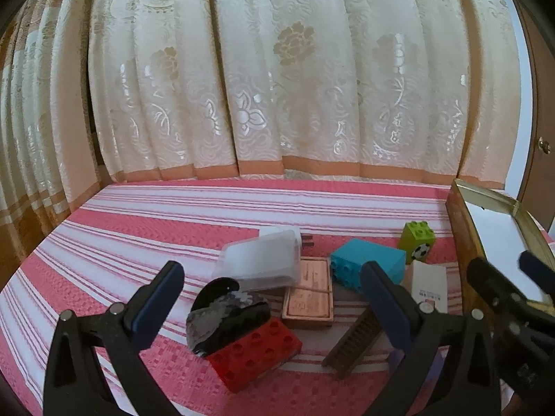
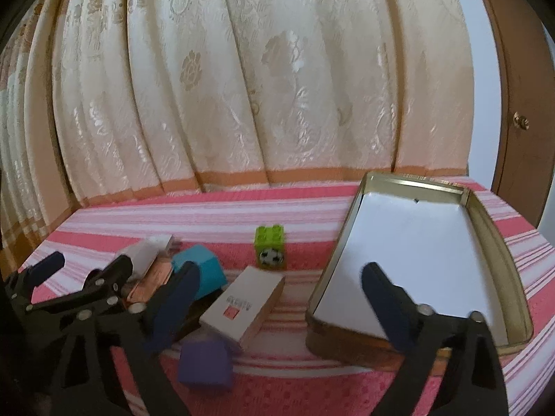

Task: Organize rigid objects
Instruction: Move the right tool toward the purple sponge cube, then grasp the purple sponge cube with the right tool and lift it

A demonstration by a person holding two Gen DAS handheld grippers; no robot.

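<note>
Nothing sits yet in the open gold-rimmed metal tin point(image 2: 499, 228) lined white, so sorting is at its start. The left gripper point(image 1: 274, 298) and right gripper point(image 2: 281, 298) both hang with jaws apart, empty, over the clutter on the pink striped bed point(image 1: 138, 228) — nearest the right one, a white cardboard box point(image 2: 242, 305) (flat, easy to pinch) just beside the tin. Next: straddle it, close, lift.
</note>
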